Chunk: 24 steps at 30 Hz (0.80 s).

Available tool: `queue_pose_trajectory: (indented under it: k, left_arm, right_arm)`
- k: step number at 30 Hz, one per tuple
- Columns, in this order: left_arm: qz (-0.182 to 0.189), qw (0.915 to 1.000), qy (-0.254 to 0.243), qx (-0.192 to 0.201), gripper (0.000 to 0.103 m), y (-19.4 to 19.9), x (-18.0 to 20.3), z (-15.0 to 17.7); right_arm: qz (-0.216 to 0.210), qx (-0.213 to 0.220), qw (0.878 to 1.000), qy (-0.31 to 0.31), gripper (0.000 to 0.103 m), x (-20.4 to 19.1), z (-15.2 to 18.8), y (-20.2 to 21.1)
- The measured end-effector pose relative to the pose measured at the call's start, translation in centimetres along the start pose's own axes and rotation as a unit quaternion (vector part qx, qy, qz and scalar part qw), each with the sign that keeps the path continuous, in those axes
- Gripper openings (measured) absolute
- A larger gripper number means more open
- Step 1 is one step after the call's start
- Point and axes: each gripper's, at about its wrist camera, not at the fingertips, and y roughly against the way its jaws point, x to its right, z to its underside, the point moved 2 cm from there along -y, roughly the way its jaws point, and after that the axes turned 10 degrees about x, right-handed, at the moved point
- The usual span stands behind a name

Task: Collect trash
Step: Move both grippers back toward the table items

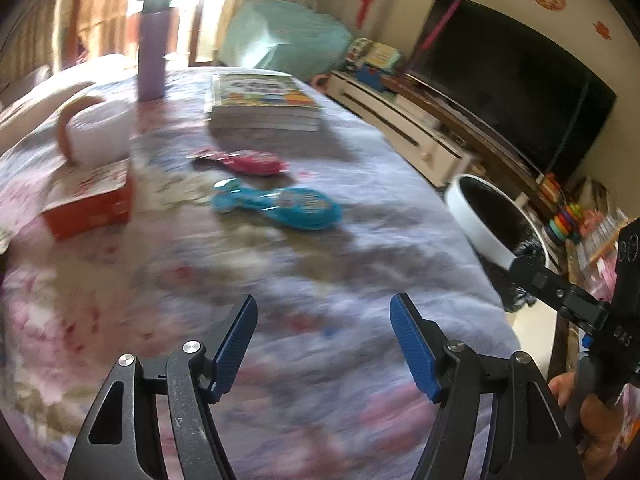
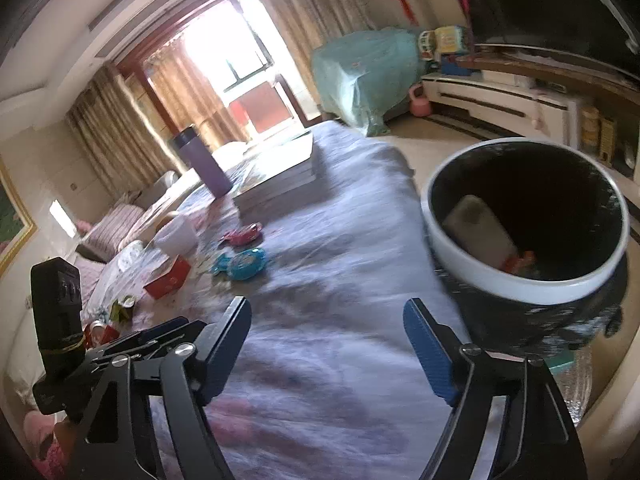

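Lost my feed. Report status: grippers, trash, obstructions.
Left gripper open, empty. Right gripper open, empty. Blue wrapper and pink wrapper on the table; bin holds trash. Path to the wrappers unobstructed.

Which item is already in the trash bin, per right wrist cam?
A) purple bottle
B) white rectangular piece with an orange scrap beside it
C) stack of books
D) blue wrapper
B: the white rectangular piece lies inside the trash bin, beside an orange scrap.

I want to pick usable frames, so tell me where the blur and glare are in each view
Left wrist view: the tablecloth and blue wrapper are smeared by motion; the left tongs stay sharp. Right wrist view: the window is blown out white, and the bin rim is streaked.
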Motion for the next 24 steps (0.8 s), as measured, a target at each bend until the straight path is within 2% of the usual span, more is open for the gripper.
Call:
queue_pose_trajectory:
  k: [4, 15, 19, 24]
  left_arm:
    - [-0.020, 0.9996, 0.019, 0.007, 0.070, 1.7, -2.3, 0.2]
    - [-0.060, 0.9974, 0.035, 0.019, 0.070, 4.1, -8.2, 0.0]
    - [-0.065, 0.9977, 0.009, 0.016, 0.070, 4.4, -9.8, -0.7]
    - [-0.081, 0.9959, -0.037, 0.017, 0.079, 4.5, -12.1, -2.2]
  right_arm:
    - [-0.017, -0.010, 1.000, 0.005, 0.089, -1.6, 0.5, -0.9]
    - [-0.053, -0.040, 0.997, 0.036, 0.090, -6.0, 1.5, -3.5]
    - [-0.061, -0.050, 0.996, 0.044, 0.090, -7.2, 1.8, -4.4]
    - [-0.072, -0.059, 0.994, 0.053, 0.090, -8.3, 1.8, -5.6]
